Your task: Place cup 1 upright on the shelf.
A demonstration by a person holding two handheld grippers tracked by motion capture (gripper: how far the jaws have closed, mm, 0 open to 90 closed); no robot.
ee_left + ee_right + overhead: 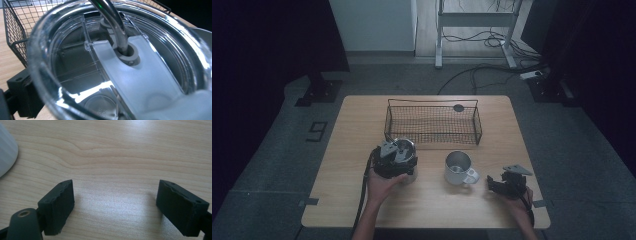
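A steel tumbler [409, 175] with a clear lid [150, 82] and a metal straw [110, 15] stands on the wooden table [427, 210], left of centre. My left gripper [394, 159] is down over its top. In the left gripper view one black finger [23, 97] sits beside the lid's rim, and the lid hides the other, so its grip cannot be read. A white mug [458, 167] stands to the right, its handle towards the front right. My right gripper [115, 202] rests low over bare wood beside the mug [6, 150], open with nothing between its fingers.
A black wire basket [477, 122] stands behind the tumbler and the mug, and its mesh [15, 27] is close in the left gripper view. A small dark disc [458, 107] lies by the basket's far rim. The table's front edge is near both hands.
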